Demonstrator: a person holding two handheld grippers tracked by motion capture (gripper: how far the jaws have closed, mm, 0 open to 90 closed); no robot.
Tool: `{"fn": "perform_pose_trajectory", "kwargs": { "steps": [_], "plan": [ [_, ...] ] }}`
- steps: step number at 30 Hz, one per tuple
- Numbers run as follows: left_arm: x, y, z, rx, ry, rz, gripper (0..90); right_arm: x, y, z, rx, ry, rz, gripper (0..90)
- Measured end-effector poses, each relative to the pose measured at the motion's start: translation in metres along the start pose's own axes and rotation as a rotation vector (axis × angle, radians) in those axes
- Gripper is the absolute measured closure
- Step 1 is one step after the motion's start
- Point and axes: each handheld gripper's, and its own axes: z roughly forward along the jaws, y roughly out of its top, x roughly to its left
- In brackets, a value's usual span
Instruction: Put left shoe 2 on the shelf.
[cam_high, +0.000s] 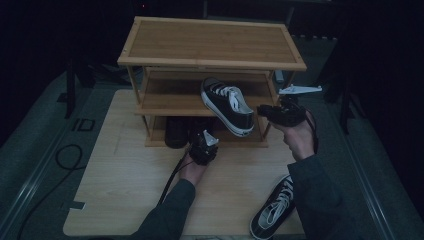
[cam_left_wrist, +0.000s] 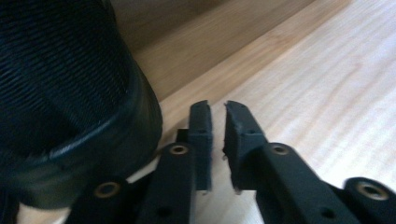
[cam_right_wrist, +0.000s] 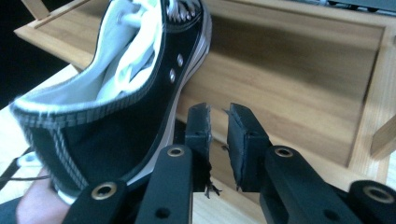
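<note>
A black sneaker with white laces lies on the middle shelf of a bamboo shoe rack, its heel hanging over the shelf's front edge. My right gripper hovers just right of that heel. In the right gripper view its jaws stand almost together with nothing between them, and the sneaker is outside them to the left. My left gripper is low at the bottom shelf, beside a dark shoe. Its jaws are nearly closed and empty, with the dark mesh shoe at their left.
A second black sneaker lies on the wooden table near its front right corner. The rack's top shelf is bare. A cable trails back from the left gripper. Dark floor and cords surround the table.
</note>
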Motion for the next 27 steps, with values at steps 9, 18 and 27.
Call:
{"fn": "perform_pose_trajectory", "kwargs": {
  "steps": [9, 18, 27],
  "plan": [
    [-0.003, 0.004, 0.014, -0.008, 0.041, -0.019, 90.0, 0.003, -0.018, -0.004, 0.024, 0.007, -0.018, 81.8],
    [-0.003, 0.011, 0.022, -0.025, 0.082, -0.033, 90.0, 0.02, -0.032, -0.005, 0.046, 0.019, -0.086, 89.5],
    [-0.003, 0.016, 0.031, -0.036, 0.103, -0.055, 90.0, 0.035, -0.042, -0.011, 0.053, 0.033, -0.142, 90.0]
  ]
}}
